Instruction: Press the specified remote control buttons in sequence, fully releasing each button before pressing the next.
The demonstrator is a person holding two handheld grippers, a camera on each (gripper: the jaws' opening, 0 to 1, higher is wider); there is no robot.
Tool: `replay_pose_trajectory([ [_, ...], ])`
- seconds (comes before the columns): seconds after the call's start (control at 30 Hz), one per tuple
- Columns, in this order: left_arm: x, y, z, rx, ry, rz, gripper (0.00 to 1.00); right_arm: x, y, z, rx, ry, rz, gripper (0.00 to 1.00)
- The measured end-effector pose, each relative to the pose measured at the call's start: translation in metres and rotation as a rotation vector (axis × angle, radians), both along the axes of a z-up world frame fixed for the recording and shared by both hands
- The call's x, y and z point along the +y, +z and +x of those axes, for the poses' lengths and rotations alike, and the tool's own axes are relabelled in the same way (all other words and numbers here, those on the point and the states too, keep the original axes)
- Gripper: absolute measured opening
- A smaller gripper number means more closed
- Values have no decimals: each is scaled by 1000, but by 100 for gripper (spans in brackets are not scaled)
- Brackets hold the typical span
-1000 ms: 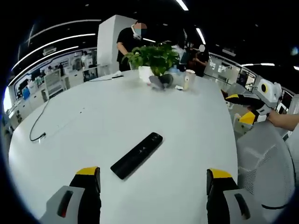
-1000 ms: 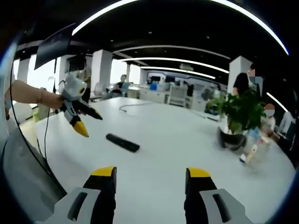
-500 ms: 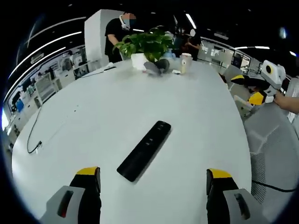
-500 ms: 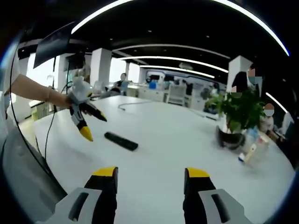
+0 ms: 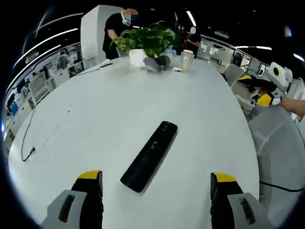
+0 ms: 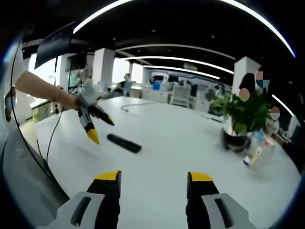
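A long black remote control [image 5: 150, 155] lies flat on the white round table [image 5: 95, 109], just ahead of my left gripper [image 5: 157, 183], whose yellow-tipped jaws stand wide apart and empty. In the right gripper view the same remote control [image 6: 124, 143] lies further off, with the left gripper [image 6: 97, 129] hovering above its left end, held by a person's hand. My right gripper [image 6: 155, 177] is open above the table's near part, holding nothing. In the left gripper view the right gripper [image 5: 259, 90] hangs past the table's right edge.
A potted plant [image 5: 145, 40], a dark object and a paper cup [image 5: 187, 59] stand at the table's far side. A black cable [image 5: 28, 143] lies near the left edge. A grey mesh chair [image 5: 281, 157] stands at the right. People stand beyond the plant.
My left gripper has moved forward and over the remote, which now looks larger and nearer. In the right gripper view the left gripper has come closer to the remote. The right gripper has barely moved.
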State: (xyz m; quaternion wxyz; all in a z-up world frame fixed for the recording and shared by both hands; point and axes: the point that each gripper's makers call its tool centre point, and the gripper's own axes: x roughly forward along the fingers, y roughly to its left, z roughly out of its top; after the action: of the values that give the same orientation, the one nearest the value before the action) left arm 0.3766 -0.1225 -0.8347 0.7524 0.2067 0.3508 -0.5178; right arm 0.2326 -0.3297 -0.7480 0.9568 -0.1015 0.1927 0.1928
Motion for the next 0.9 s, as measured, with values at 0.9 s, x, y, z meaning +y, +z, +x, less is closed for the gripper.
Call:
replay_pose_trajectory([
  [0.9, -9, -28, 16, 39, -132, 141, 68, 2, -4, -2, 19, 17, -10, 46],
])
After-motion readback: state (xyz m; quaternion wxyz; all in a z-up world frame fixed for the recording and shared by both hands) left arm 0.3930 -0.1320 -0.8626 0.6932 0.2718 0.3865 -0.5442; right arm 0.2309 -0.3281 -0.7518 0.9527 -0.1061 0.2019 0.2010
